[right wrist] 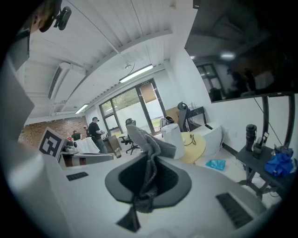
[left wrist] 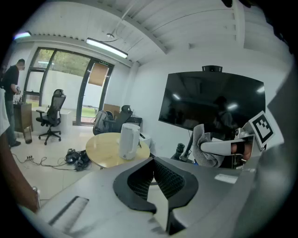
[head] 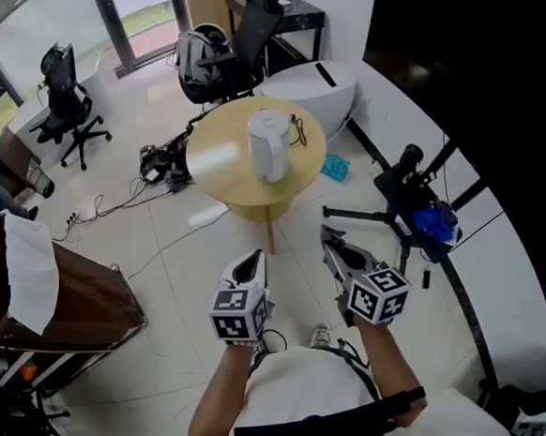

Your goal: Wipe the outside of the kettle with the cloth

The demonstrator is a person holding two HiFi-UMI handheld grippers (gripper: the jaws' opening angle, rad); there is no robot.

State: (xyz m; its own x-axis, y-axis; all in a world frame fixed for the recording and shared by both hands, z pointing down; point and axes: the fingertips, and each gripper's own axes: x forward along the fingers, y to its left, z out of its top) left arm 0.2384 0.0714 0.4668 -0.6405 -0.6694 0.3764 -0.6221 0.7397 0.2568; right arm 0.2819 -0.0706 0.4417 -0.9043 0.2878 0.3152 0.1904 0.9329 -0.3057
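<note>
A white kettle (head: 269,147) stands upright on a round yellow table (head: 222,174) some way ahead of both grippers. My left gripper (head: 251,267) hangs over the floor short of the table, shut with nothing between its jaws. The left gripper view shows the same closed jaws (left wrist: 152,161) with the kettle (left wrist: 129,141) far beyond them. My right gripper (head: 334,254) is beside the left one and shut on a grey cloth (head: 328,239). In the right gripper view the cloth (right wrist: 148,153) stands up out of the jaws (right wrist: 150,174), and the kettle (right wrist: 171,137) is behind it.
A black tripod with a camera (head: 406,178) and a blue bundle (head: 436,223) stands at the right. A blue rag (head: 335,168) and cables (head: 160,163) lie on the floor by the table. Office chairs (head: 65,106) are at the back left, a brown cart (head: 82,307) at the left.
</note>
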